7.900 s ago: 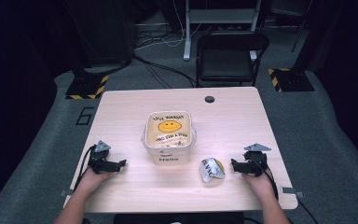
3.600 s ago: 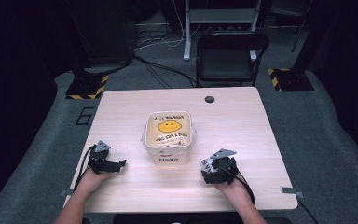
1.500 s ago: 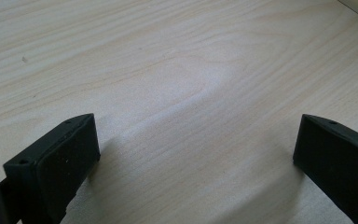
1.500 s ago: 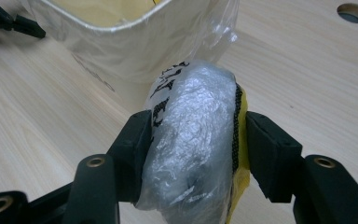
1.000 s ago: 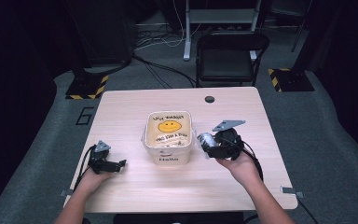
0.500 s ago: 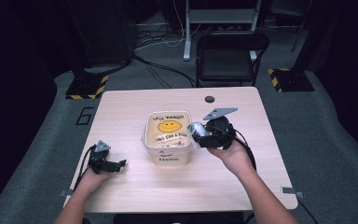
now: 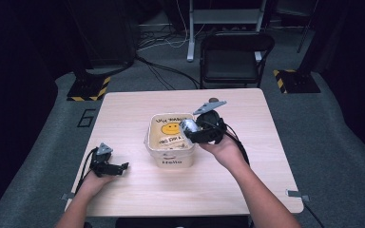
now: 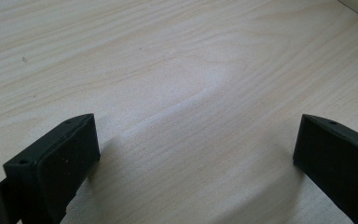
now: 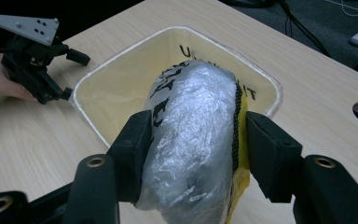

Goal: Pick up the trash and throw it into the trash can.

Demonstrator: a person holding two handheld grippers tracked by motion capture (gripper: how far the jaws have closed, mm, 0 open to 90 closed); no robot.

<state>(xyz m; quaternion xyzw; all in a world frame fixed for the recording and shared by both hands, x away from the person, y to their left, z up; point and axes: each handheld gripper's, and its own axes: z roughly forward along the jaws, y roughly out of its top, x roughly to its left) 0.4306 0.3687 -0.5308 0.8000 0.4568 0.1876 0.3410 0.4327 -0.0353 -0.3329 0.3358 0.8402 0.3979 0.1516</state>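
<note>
While resting wide apart and idle on the desk [image 7: 138,190], left hand-held gripper [image 7: 108,164]; clamped on plastic-wrapped bundle [image 9: 193,135] above the smiley-face bin [image 7: 148,142], right hand-held gripper [image 7: 204,130]. Could catch the rim and spill if released off-centre.

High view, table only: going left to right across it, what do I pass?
left gripper resting on the table → cream bin with the smiley print → right gripper, shut on a plastic-wrapped bundle above the bin's right rim.
</note>
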